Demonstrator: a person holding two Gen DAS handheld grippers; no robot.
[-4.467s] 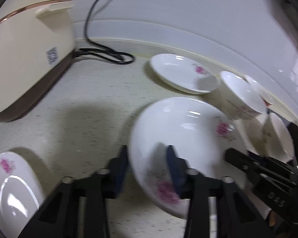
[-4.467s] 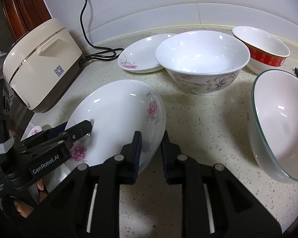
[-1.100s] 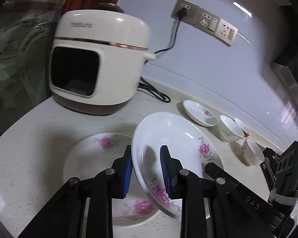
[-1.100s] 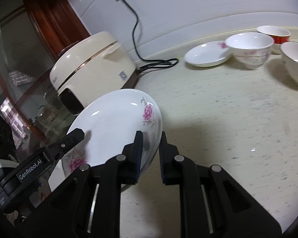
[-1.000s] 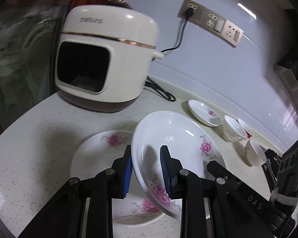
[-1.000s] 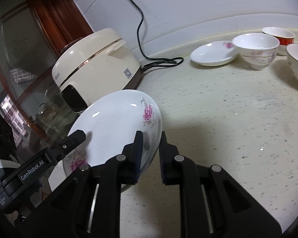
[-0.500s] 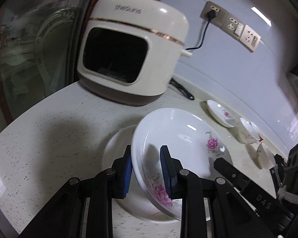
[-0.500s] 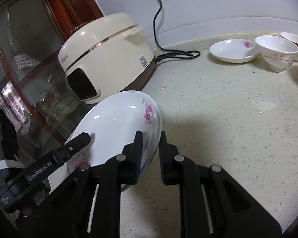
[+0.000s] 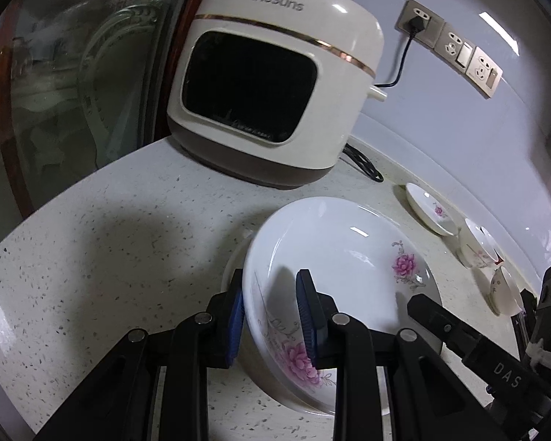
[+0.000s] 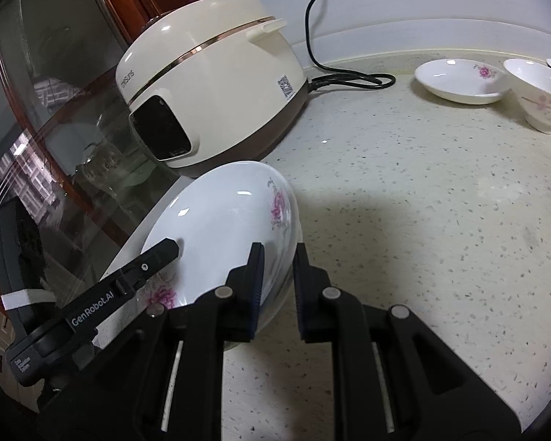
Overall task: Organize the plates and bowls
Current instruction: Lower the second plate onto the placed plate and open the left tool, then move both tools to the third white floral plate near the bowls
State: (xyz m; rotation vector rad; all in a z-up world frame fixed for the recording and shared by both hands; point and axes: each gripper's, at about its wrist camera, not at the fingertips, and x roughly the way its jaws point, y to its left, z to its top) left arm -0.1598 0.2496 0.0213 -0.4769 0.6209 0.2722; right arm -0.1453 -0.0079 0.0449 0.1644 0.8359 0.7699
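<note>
Both hand-held grippers, left point(image 9: 270, 305) and right point(image 10: 277, 281), are pinching the floral plate's point(image 9: 341, 257) rim, having carried it over the second plate point(image 9: 235, 257), so stacking is nearing.

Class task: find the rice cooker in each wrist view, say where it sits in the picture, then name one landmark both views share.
Left wrist view: rice cooker at upper centre, window facing the camera.
Right wrist view: rice cooker at upper left, seen from its side.
Shared landmark: the flowered plate held in both tongs.
</note>
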